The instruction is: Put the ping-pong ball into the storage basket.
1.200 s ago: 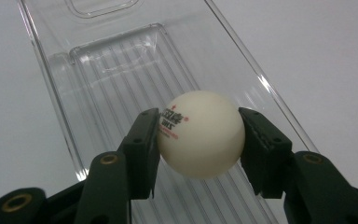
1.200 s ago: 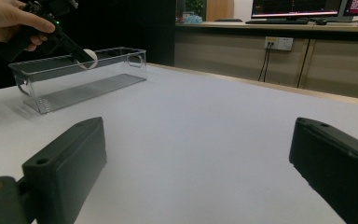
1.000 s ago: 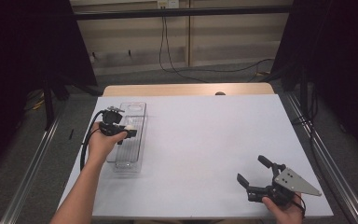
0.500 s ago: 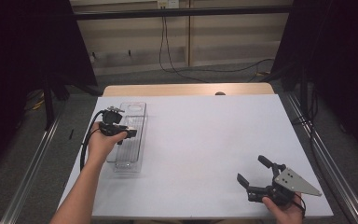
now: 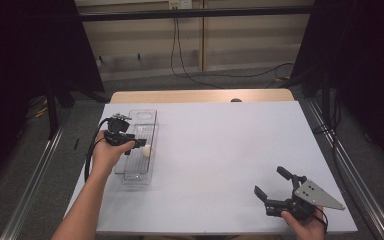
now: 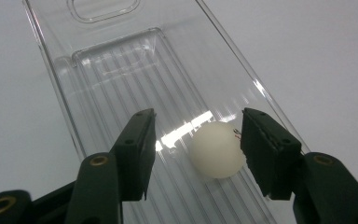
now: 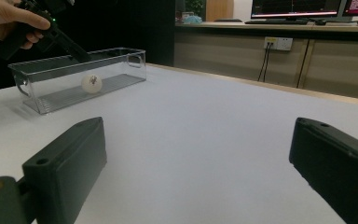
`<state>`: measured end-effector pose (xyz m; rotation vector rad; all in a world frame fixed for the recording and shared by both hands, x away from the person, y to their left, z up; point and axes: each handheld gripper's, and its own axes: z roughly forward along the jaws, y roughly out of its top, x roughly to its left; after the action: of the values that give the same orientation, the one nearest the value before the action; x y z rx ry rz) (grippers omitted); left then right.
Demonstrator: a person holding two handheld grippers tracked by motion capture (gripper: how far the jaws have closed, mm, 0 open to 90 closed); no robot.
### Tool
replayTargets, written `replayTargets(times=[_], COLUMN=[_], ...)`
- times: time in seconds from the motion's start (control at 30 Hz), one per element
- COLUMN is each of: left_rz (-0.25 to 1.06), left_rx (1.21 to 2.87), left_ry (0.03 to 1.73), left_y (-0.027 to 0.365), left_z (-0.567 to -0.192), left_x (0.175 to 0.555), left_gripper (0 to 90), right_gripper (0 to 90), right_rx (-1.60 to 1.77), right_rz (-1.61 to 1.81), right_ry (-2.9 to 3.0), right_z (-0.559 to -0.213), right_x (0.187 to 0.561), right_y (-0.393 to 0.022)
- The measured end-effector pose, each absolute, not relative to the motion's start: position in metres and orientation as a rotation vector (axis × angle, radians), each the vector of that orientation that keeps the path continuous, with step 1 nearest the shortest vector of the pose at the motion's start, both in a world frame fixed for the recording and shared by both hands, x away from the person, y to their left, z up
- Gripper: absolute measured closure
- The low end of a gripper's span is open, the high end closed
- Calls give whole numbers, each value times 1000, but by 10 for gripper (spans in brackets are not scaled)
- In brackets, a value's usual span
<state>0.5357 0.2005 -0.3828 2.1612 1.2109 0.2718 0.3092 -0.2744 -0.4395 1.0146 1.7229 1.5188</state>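
Note:
A white ball (image 6: 216, 149) lies on the ribbed floor of a clear plastic bin (image 6: 56, 93) at the table's left. My left gripper (image 6: 196, 122) reaches down into the bin, and its jaws have just been opening. The ball sits between them, close against the right pad, with a gap to the left pad. In the high view the ball (image 5: 145, 149) shows at the left gripper (image 5: 141, 145) tips, inside the bin (image 5: 139, 179). My right gripper (image 5: 269, 181) rests open near the table's front right with nothing in it. Its own view (image 7: 198, 135) shows the ball (image 7: 92, 83) in the bin (image 7: 37, 98).
The white table (image 5: 220, 150) stretches bare between the bin and the right gripper. A black cable (image 5: 87, 160) loops from the left gripper beside the forearm. Metal rails run along both sides of the table, and a wall with a power socket (image 7: 278, 44) lies beyond the far edge.

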Motion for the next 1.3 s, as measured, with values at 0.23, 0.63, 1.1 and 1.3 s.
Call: replayTargets(times=[0.23,0.63,1.1,1.3], left_rz=[274,292,325,343], left_rx=[2124,2114,2066,2043], left_ry=[1220,1212,1201,1178], left_y=[203,208,209,211], left_z=[-380,-372,-364,-362], left_x=[534,528,518,513], left_gripper=[382,252,146,121], right_gripper=[34,33,34,34], right_rx=[1015,1016,1021,1021], right_rz=[1519,1519,1520,1519], right_ry=[1721,1722,1720,1721], right_z=[-440,-440,-440,-440], right_x=[309,309,309,309], right_y=[-274,-274,-274,-274])
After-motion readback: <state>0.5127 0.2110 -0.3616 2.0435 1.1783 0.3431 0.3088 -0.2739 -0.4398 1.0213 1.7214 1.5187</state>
